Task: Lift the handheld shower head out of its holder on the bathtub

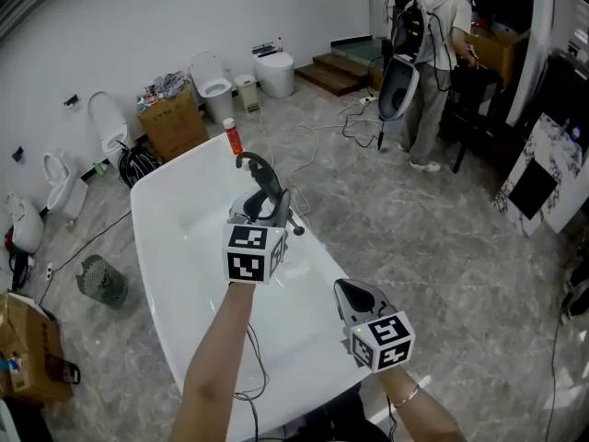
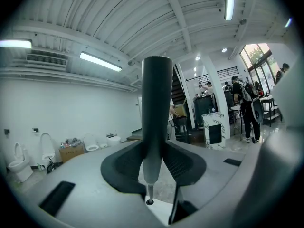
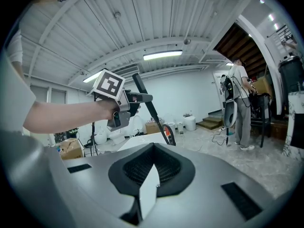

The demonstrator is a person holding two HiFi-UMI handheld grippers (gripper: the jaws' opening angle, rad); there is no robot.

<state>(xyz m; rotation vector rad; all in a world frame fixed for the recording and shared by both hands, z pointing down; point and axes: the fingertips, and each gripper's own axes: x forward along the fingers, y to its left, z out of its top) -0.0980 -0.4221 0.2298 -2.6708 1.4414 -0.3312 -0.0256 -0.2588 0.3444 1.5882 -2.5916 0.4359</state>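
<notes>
A white bathtub point(image 1: 184, 247) fills the middle of the head view. My left gripper point(image 1: 267, 203) is over its right rim, shut on the dark handle of the shower head point(image 1: 260, 175), which curves up beyond the jaws. In the left gripper view the handle point(image 2: 156, 108) stands upright between the pads of that gripper point(image 2: 153, 167). The right gripper view shows the left gripper point(image 3: 124, 109) holding the slanted wand point(image 3: 152, 109) above the tub point(image 3: 137, 139). My right gripper point(image 1: 352, 293) hangs nearer to me over the same rim, jaws together point(image 3: 152, 148) and holding nothing.
A red bottle point(image 1: 233, 136) stands on the tub's far corner. A dark faucet knob point(image 1: 296, 230) sits on the rim by the left gripper. Toilets point(image 1: 213, 86), a cardboard box point(image 1: 172, 122) and a wire basket point(image 1: 101, 281) line the wall. A person point(image 1: 433, 53) stands far right among floor cables.
</notes>
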